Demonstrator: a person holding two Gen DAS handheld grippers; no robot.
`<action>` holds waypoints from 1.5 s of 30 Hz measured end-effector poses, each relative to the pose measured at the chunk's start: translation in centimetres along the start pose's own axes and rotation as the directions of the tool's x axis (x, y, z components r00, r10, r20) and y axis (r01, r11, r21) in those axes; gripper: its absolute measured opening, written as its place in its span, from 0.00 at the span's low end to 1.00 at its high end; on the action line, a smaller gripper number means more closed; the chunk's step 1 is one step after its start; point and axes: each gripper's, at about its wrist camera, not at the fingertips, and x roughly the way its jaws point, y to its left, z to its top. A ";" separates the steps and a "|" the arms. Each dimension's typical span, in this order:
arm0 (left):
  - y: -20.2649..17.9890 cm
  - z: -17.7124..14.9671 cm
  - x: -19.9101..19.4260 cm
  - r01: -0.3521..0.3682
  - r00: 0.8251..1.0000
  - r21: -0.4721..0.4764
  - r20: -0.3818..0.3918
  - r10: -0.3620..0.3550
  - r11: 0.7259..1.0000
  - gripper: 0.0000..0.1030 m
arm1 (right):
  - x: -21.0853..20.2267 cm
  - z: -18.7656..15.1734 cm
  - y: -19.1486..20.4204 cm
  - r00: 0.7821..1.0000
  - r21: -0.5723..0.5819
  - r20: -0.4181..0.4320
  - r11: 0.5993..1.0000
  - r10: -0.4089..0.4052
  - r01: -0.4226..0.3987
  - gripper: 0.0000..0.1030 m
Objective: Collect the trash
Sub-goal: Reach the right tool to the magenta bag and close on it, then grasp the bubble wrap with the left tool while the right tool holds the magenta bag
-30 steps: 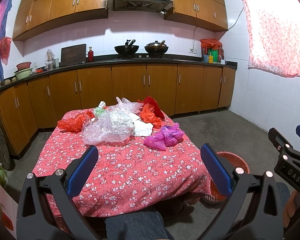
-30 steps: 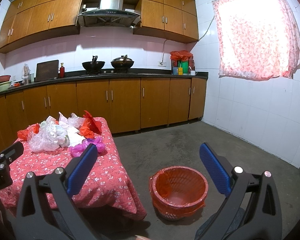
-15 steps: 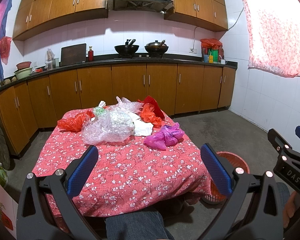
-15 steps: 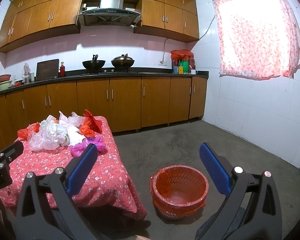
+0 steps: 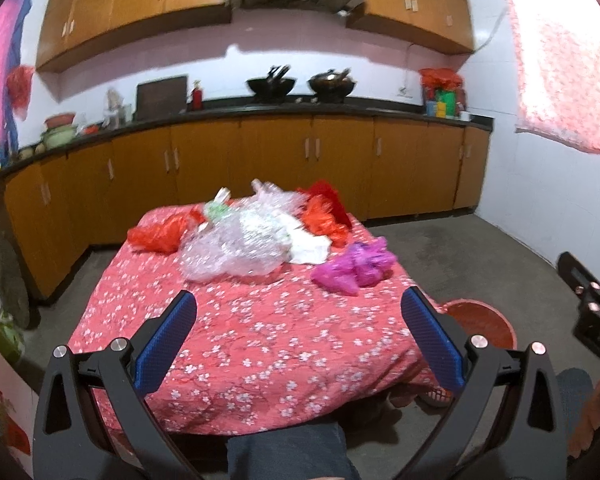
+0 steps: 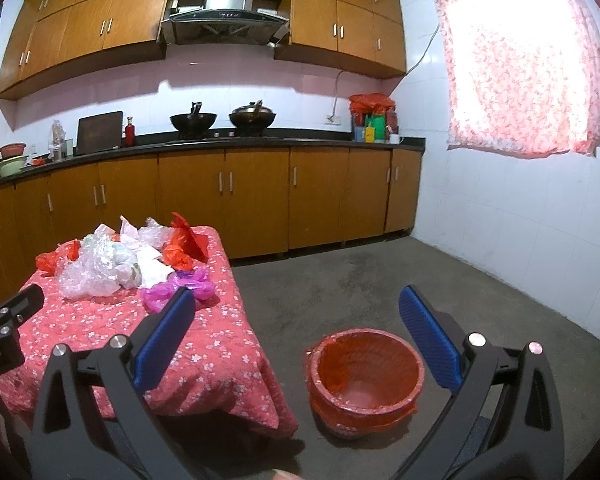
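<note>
A heap of plastic bags lies at the far end of a low table with a red flowered cloth (image 5: pixel 260 332): a clear crumpled bag (image 5: pixel 236 248), a magenta bag (image 5: pixel 354 268), orange-red bags (image 5: pixel 156 236) and a white one (image 5: pixel 310 246). My left gripper (image 5: pixel 298 332) hangs open over the table's near half, well short of the heap. My right gripper (image 6: pixel 298 332) is open too, held above the floor between the table (image 6: pixel 204 344) and an orange basket lined with a red bag (image 6: pixel 364 380). The magenta bag (image 6: pixel 180 290) lies just beyond its left finger.
Wooden cabinets and a dark counter with woks run along the back wall (image 5: pixel 300 148). The basket (image 5: pixel 480 324) stands on bare concrete floor right of the table. A person's knee (image 5: pixel 284 452) shows under the left gripper. A curtained window (image 6: pixel 520 64) is at the right.
The left view has tilted and moved slightly closer to the table, with motion blur. The right gripper has stayed almost still. Both stay open.
</note>
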 end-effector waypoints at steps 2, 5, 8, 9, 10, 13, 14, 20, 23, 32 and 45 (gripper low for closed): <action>1.3 0.3 1.1 -0.026 1.000 -0.025 -0.009 0.025 0.999 0.98 | 1.2 0.3 0.3 1.000 0.013 -0.013 1.000 0.018 -0.017 0.96; 3.5 1.0 3.1 -0.059 0.998 -0.061 -0.019 0.058 0.996 0.98 | 3.6 1.1 1.1 0.997 0.019 -0.038 0.998 0.061 -0.060 0.96; 5.6 1.6 5.4 -0.099 0.995 -0.085 -0.024 0.097 0.991 0.96 | 6.2 1.9 2.4 0.992 0.017 -0.057 0.994 0.109 -0.108 0.96; 6.3 1.8 6.3 -0.116 0.993 -0.089 -0.028 0.114 0.989 0.95 | 7.4 2.1 3.1 0.989 0.013 -0.070 0.992 0.127 -0.127 0.96; 7.1 2.0 7.4 -0.138 0.990 -0.090 -0.036 0.136 0.986 0.92 | 8.4 2.3 3.7 0.987 0.010 -0.080 0.990 0.138 -0.138 0.96; 9.1 2.2 9.9 -0.185 0.982 -0.093 -0.059 0.180 0.978 0.87 | 12.0 2.4 5.6 0.975 0.014 -0.133 0.984 0.180 -0.179 0.89; 9.6 2.4 10.5 -0.194 0.980 -0.095 -0.066 0.188 0.976 0.87 | 13.7 2.4 6.5 0.968 0.013 -0.161 0.981 0.191 -0.192 0.87; 12.5 3.0 14.6 -0.255 0.965 -0.083 -0.085 0.248 0.963 0.87 | 20.9 1.7 10.2 0.938 0.009 -0.276 0.976 0.211 -0.218 0.80; 13.4 3.1 16.3 -0.256 0.964 -0.088 -0.101 0.247 0.963 0.87 | 24.1 1.1 11.2 0.918 0.030 -0.334 0.976 0.215 -0.217 0.80; 14.9 3.0 18.9 -0.224 0.969 -0.115 -0.131 0.209 0.968 0.87 | 29.1 -1.3 11.6 0.847 0.147 -0.452 0.960 0.280 -0.239 0.77; 15.2 3.3 21.4 -0.219 0.966 -0.118 -0.165 0.198 0.969 0.87 | 31.2 1.1 15.4 0.878 0.060 -0.393 0.961 0.272 -0.271 0.25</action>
